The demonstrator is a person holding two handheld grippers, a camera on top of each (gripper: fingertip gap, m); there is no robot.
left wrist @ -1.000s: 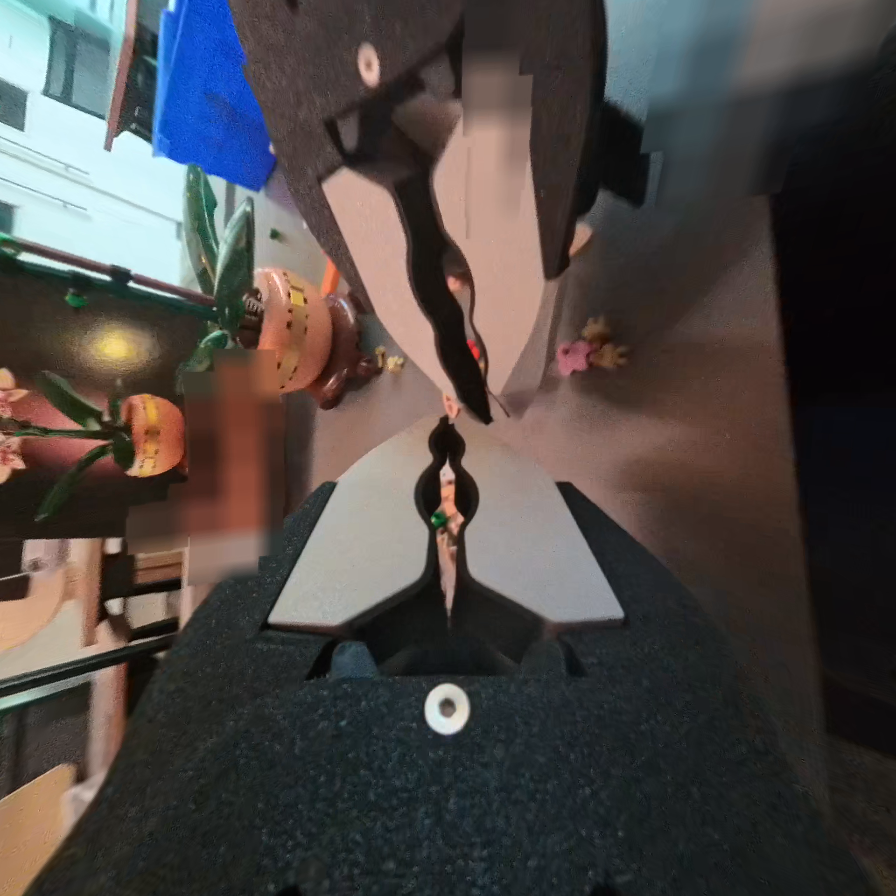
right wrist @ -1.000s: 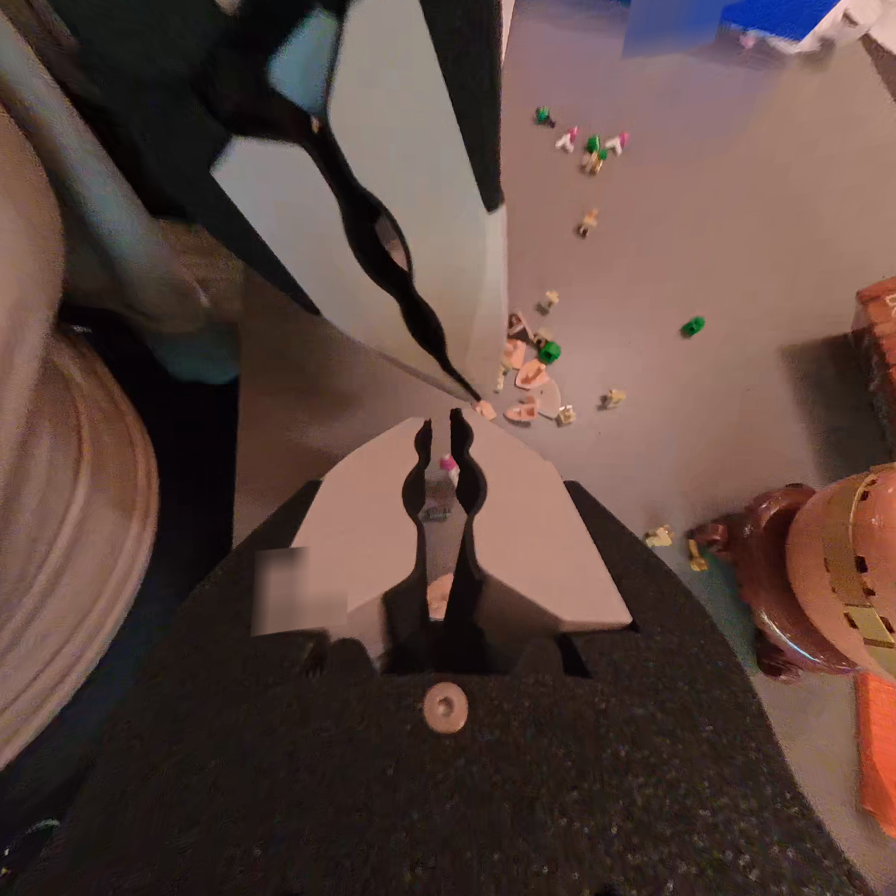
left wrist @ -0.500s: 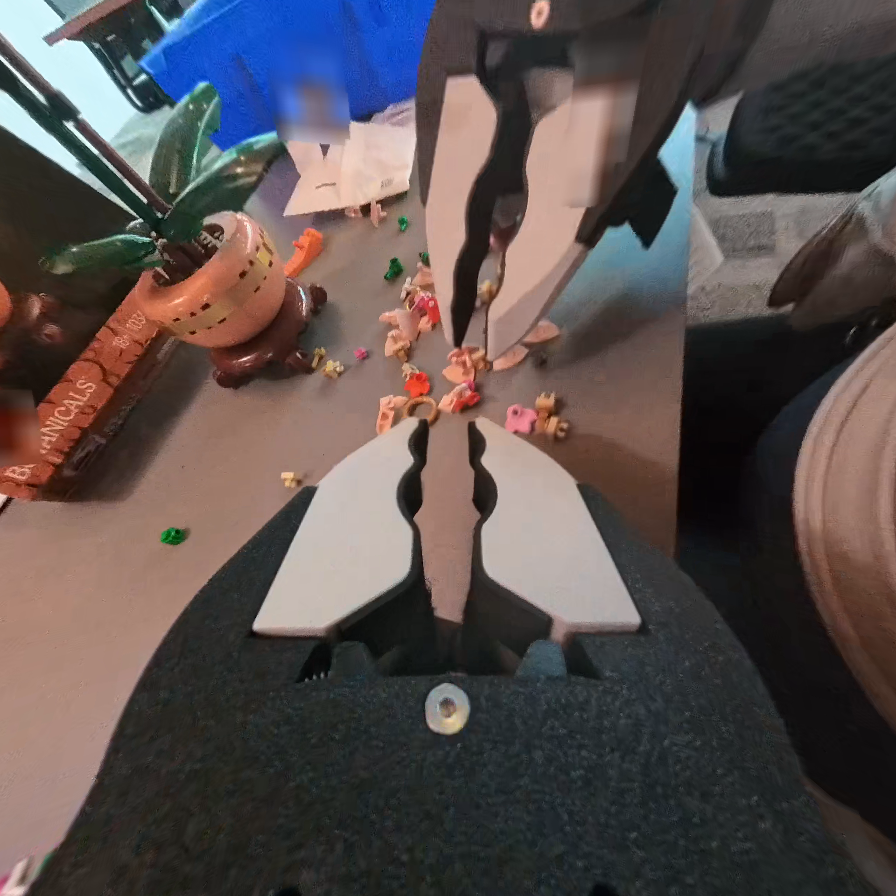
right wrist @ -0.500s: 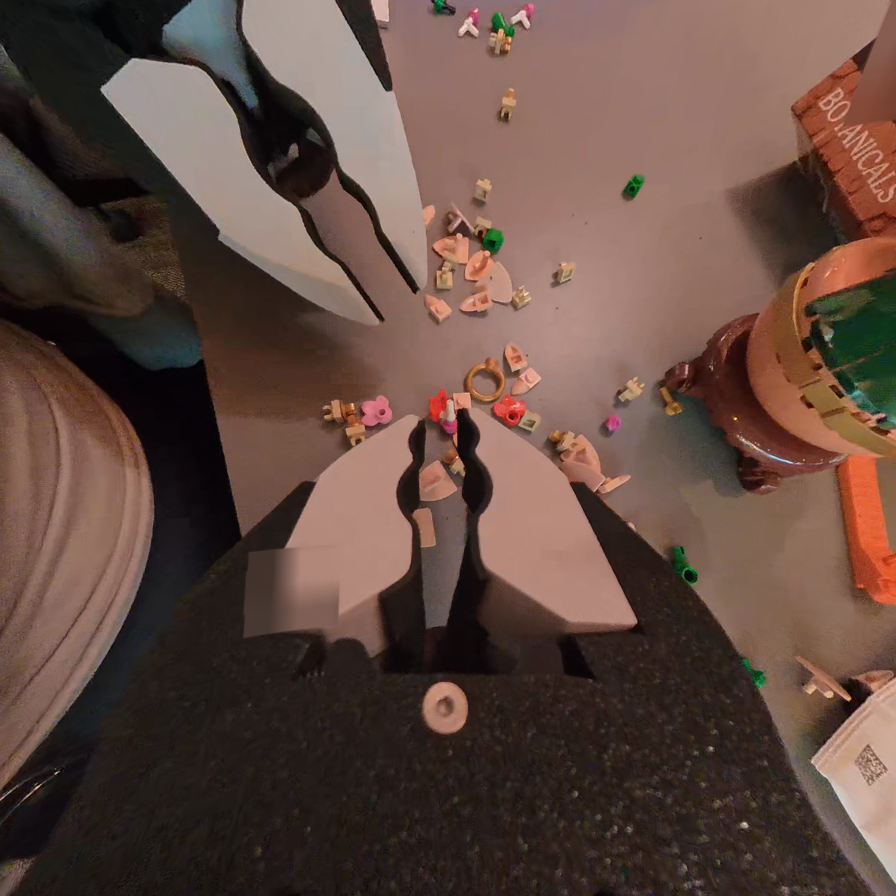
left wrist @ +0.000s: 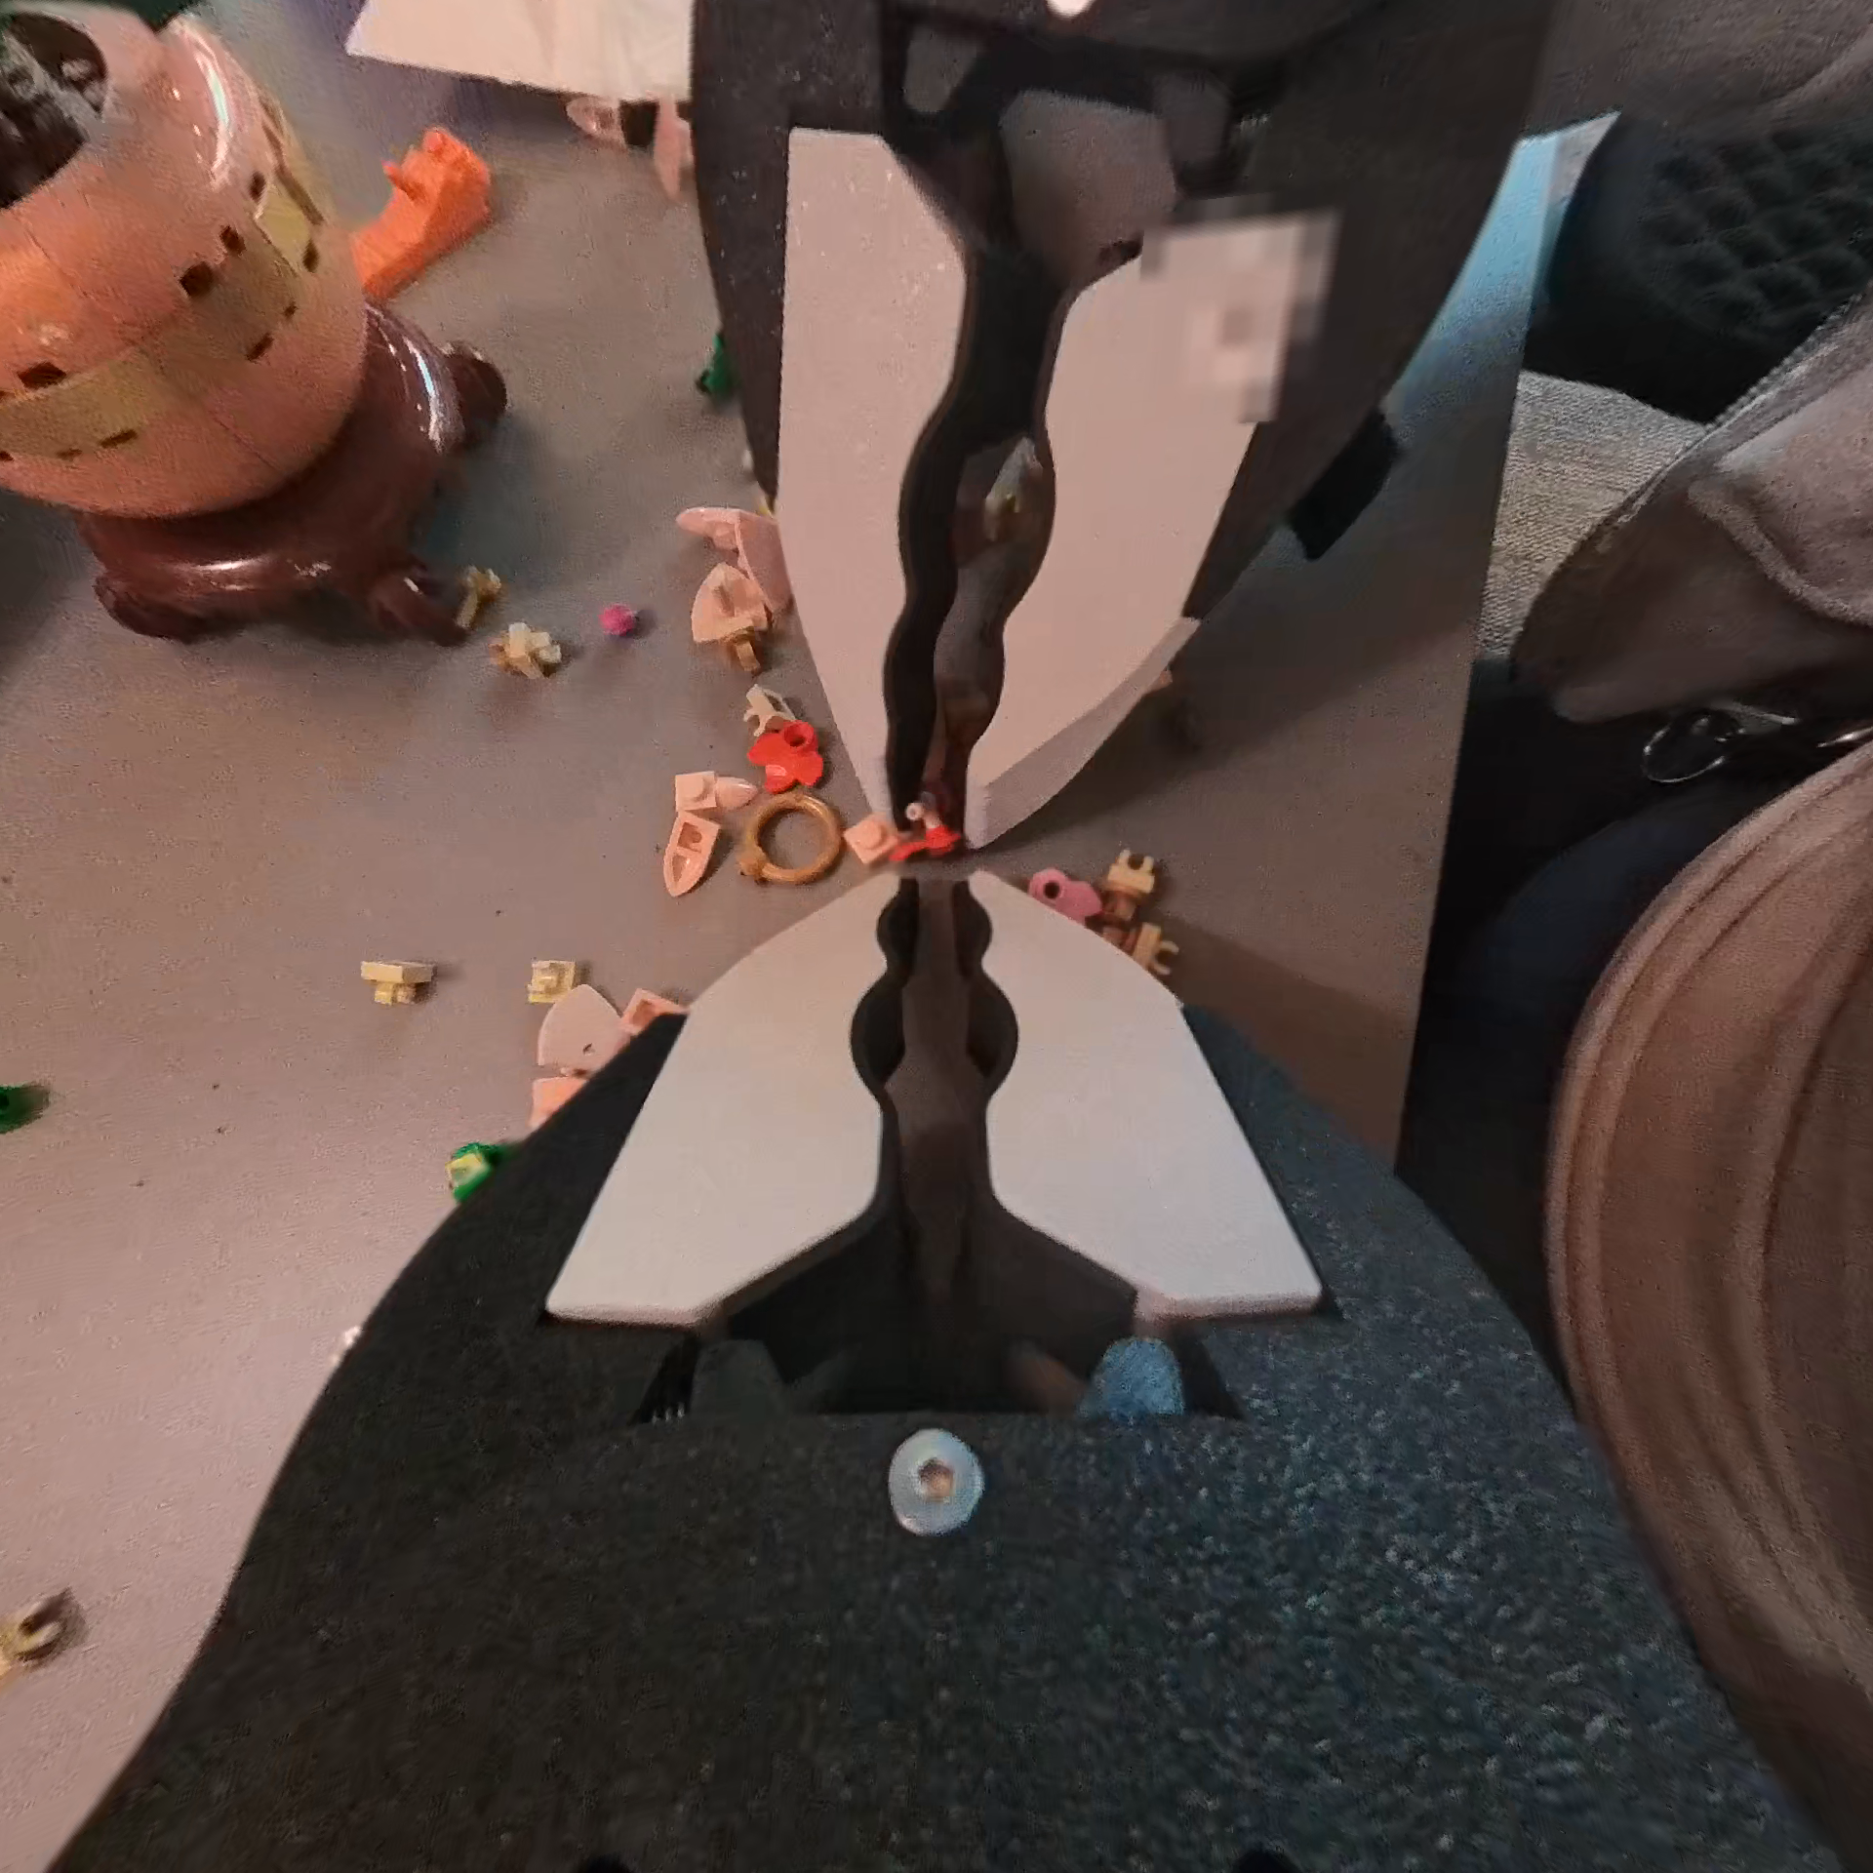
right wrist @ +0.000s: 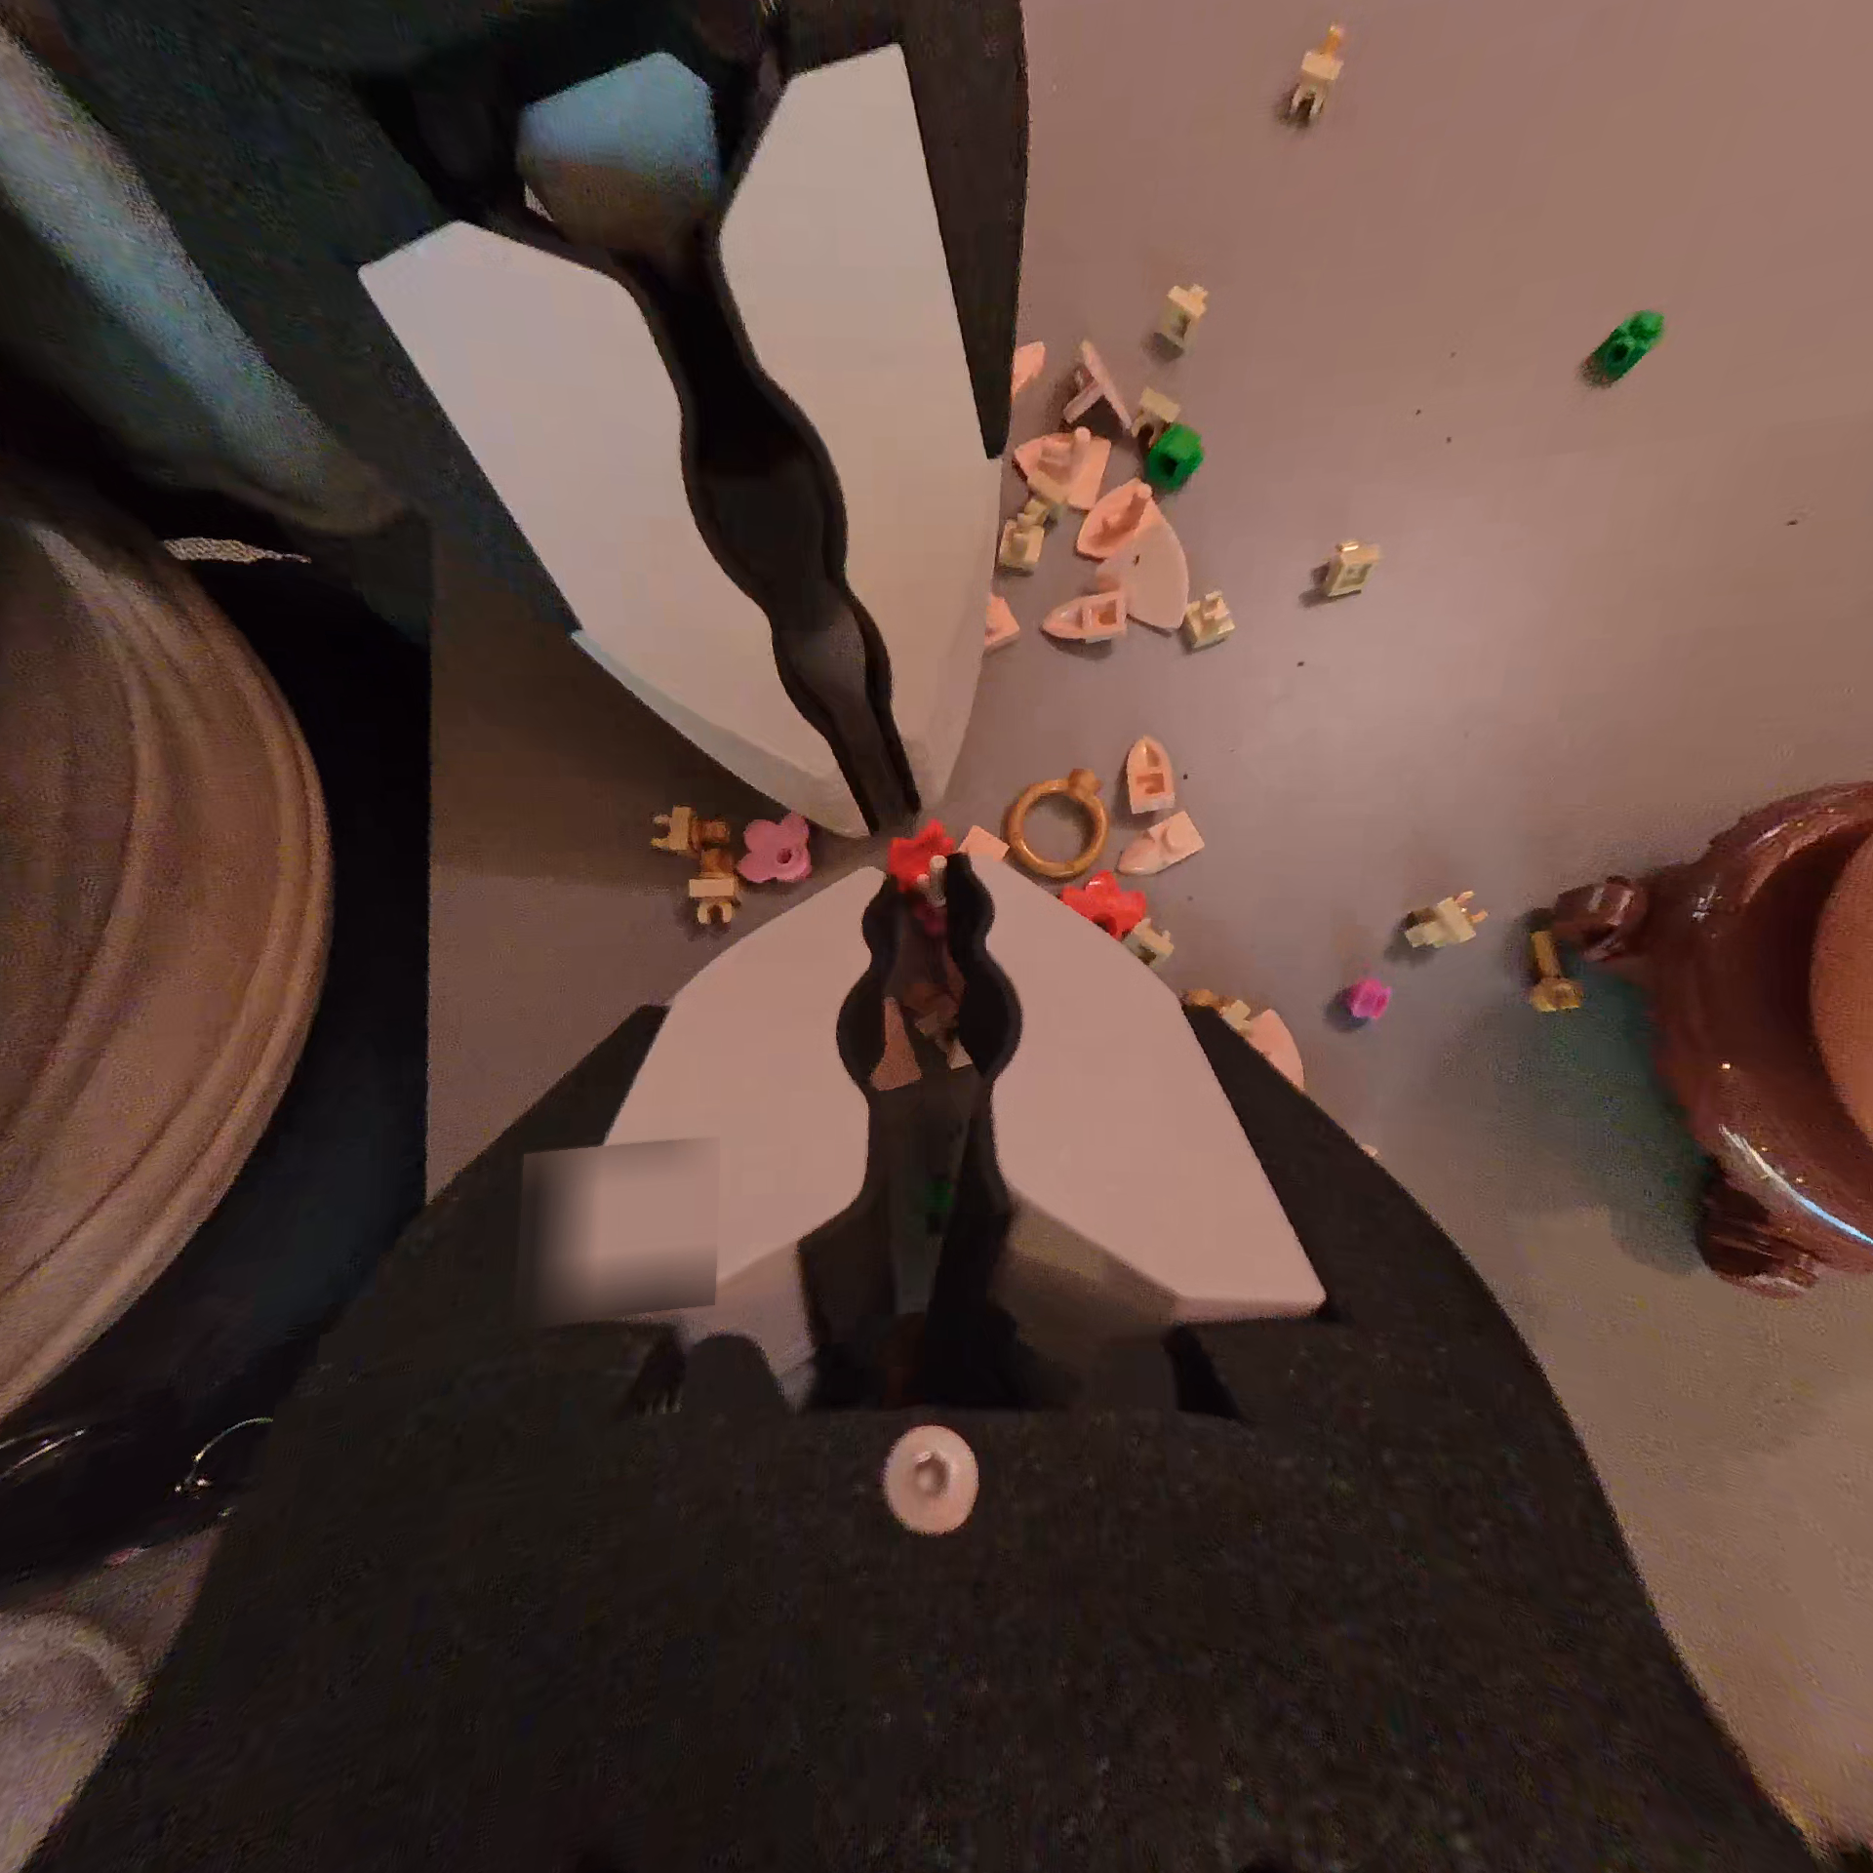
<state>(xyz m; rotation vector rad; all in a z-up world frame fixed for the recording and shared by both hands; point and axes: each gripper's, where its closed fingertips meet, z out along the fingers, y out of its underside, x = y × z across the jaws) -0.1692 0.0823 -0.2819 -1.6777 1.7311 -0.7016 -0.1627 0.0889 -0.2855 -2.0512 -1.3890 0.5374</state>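
My right gripper (right wrist: 927,872) is shut on a tiny white pin that carries a small red flower piece (right wrist: 917,849), low over the grey table (right wrist: 1520,709). It also shows from above in the left wrist view (left wrist: 927,826), with the red flower piece (left wrist: 938,836) at its tips. My left gripper (left wrist: 938,880) faces it tip to tip, with its jaws a narrow gap apart and nothing between them. In the right wrist view it (right wrist: 897,819) almost touches the flower. A gold ring (left wrist: 791,836) and a pink flower (left wrist: 1064,894) lie beside the tips.
Many small peach, tan and green pieces lie scattered on the table, along with a second red flower (left wrist: 782,755). A brick-built pot on a brown stand (left wrist: 152,334) is at the left and an orange piece (left wrist: 426,218) behind it. The table edge and a person's lap are at the right.
Both grippers came down close to the table and met tip to tip over the pile. My left jaws went from shut to a narrow gap. My right gripper kept its pin.
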